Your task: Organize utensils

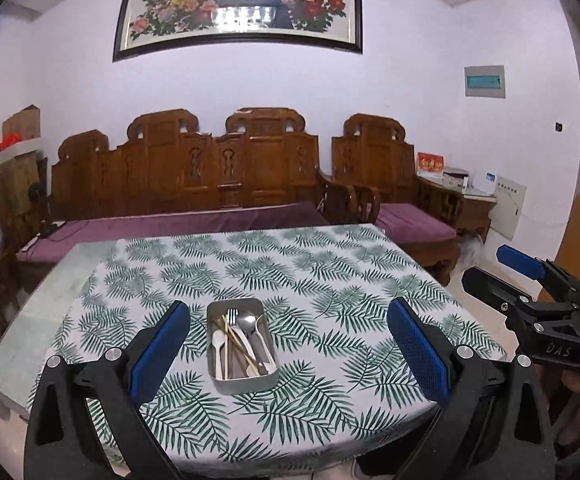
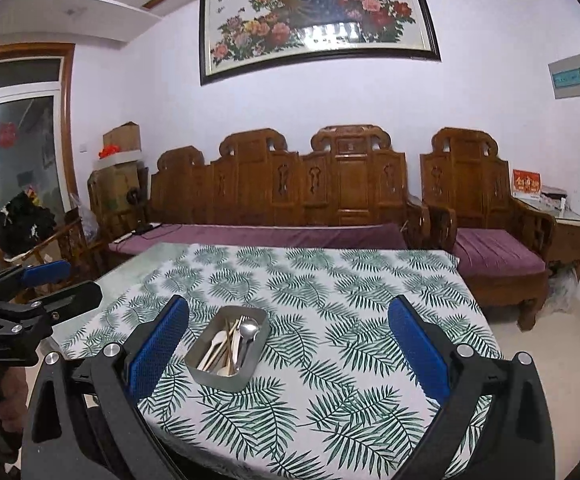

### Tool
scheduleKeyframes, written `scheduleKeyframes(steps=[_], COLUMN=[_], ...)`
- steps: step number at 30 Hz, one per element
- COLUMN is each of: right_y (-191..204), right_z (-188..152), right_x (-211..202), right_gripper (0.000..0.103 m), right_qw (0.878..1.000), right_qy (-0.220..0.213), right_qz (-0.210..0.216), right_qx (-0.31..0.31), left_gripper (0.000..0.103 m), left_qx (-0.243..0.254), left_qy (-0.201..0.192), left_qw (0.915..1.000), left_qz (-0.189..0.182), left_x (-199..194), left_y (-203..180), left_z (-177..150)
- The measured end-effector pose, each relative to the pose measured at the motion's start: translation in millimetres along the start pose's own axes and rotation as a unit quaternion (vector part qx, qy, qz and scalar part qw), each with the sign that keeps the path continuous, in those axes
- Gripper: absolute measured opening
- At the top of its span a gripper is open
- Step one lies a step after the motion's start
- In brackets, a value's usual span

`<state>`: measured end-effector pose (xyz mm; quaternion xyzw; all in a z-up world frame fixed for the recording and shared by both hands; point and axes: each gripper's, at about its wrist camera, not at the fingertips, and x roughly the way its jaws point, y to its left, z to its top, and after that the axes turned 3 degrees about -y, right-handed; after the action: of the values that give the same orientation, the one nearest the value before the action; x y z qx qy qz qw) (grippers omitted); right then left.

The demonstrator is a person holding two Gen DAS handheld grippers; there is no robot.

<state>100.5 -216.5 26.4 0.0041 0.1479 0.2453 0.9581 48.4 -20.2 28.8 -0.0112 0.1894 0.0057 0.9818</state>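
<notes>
A metal tray (image 1: 214, 376) sits on the leaf-print tablecloth near the table's front. In it lie a metal spoon (image 1: 247, 322), a metal fork (image 1: 232, 316), a white plastic spoon (image 1: 218, 339) and wooden chopsticks (image 1: 242, 346). The tray (image 2: 256, 354) also shows in the right wrist view with the metal spoon (image 2: 248, 330) in it. My left gripper (image 1: 290, 352) is open and empty, held above the table's front edge behind the tray. My right gripper (image 2: 290, 352) is open and empty, to the right of the tray; it also shows in the left wrist view (image 1: 501, 266).
The table with the tablecloth (image 1: 329, 280) has a bare glass strip (image 1: 30, 340) at its left. A carved wooden sofa (image 1: 210, 168) and armchair (image 1: 377, 160) with purple cushions stand behind it. A side table (image 1: 473, 196) with small items stands at the right.
</notes>
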Motion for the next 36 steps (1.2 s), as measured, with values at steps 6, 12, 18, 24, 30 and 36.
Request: scheduleKeyframes(steps=[6,12,18,24,30,36], right_y=[6.3,5.5,5.8,5.4,5.8,5.8], right_z=[5.5,6.0,4.1,3.6,2.9,3.0], right_x=[-8.9,-9.1,-7.1,-7.3,-7.9,-7.5], right_gripper=[0.100,0.100,0.100,0.100,0.100,0.100], right_qw=[1.000,1.000,1.000,1.000,1.000,1.000], right_qy=[-0.013,-0.014,-0.011,-0.011,-0.010,-0.010], right_qz=[0.007,0.009,0.009,0.010,0.011,0.011], right_qx=[-0.006,-0.006,-0.004,-0.004,-0.003,-0.003], left_gripper=[0.095,0.095,0.095,0.095,0.095,0.095], left_qx=[0.002,-0.002,-0.003,-0.004,-0.005,-0.008], left_qy=[-0.009,-0.009,-0.009,-0.009,-0.008,-0.008], left_qw=[1.0000,1.0000,0.9999,0.9999,1.0000,0.9999], left_qz=[-0.001,-0.001,0.001,0.002,0.003,0.004], left_x=[-9.6,-9.3,-8.6,-10.0,-9.7,-7.3], left_y=[-2.2,-0.9,-0.2,0.2,1.0,1.5], left_z=[2.3,1.8,1.0,0.9,1.1,-1.3])
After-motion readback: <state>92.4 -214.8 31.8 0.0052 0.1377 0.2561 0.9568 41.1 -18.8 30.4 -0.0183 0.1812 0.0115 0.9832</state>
